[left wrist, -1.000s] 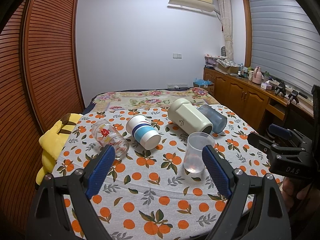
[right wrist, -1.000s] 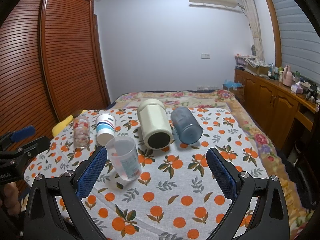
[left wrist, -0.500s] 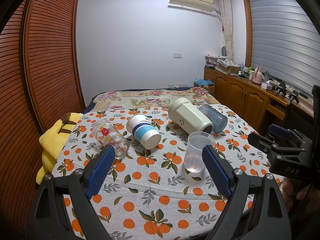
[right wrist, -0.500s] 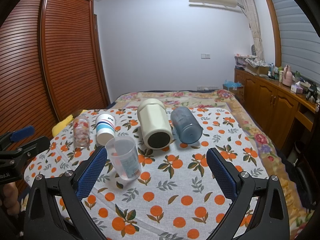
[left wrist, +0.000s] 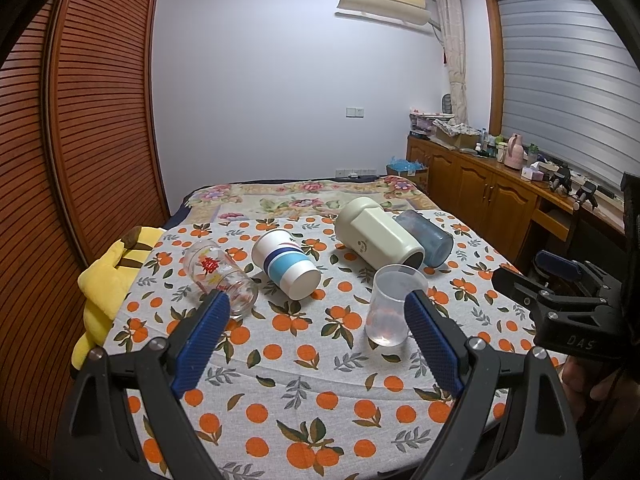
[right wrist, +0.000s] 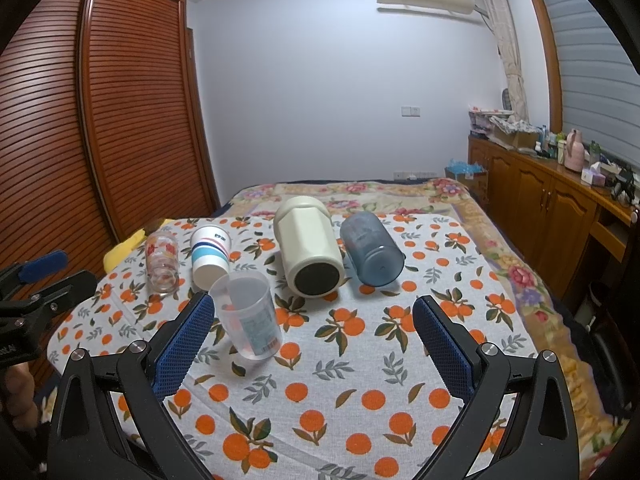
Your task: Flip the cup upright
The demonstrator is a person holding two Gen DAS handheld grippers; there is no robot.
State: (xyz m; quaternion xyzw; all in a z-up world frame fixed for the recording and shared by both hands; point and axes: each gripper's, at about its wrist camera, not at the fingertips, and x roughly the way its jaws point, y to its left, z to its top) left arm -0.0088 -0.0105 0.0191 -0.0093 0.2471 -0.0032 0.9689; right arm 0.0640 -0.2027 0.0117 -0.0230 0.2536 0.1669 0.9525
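Cups lie scattered on the orange-print cloth (left wrist: 304, 408) over the bed, and only one is already upright: the clear plastic cup (left wrist: 394, 306), standing mouth up nearest you. The other four are on their sides in a rough row behind it: the printed glass (left wrist: 220, 276) at the left, the striped paper cup (left wrist: 286, 264), the cream mug (left wrist: 378, 236) and the blue tumbler (left wrist: 426, 234), which lies just beside the mug, perhaps touching it.

Your left gripper (left wrist: 314, 334) has its fingers spread wide with nothing between them; it hangs above the near cloth, roughly between the glass and the clear cup. Your right gripper (right wrist: 312, 334) is equally wide apart and empty, looking down the line of the mug and tumbler, whose ends face it. Both sit back from the row, which reads as a pause to choose a target rather than a committed reach.

The mug and tumbler fall more naturally to your right hand, the glass and paper cup to your left. Each lies with its axis pointing towards you, so a grasp across the body, followed by a tilt, seems the likely way up. The soft bed under the cloth may let a cup wobble when you set it down, and the paper cup will probably crush if squeezed hard.
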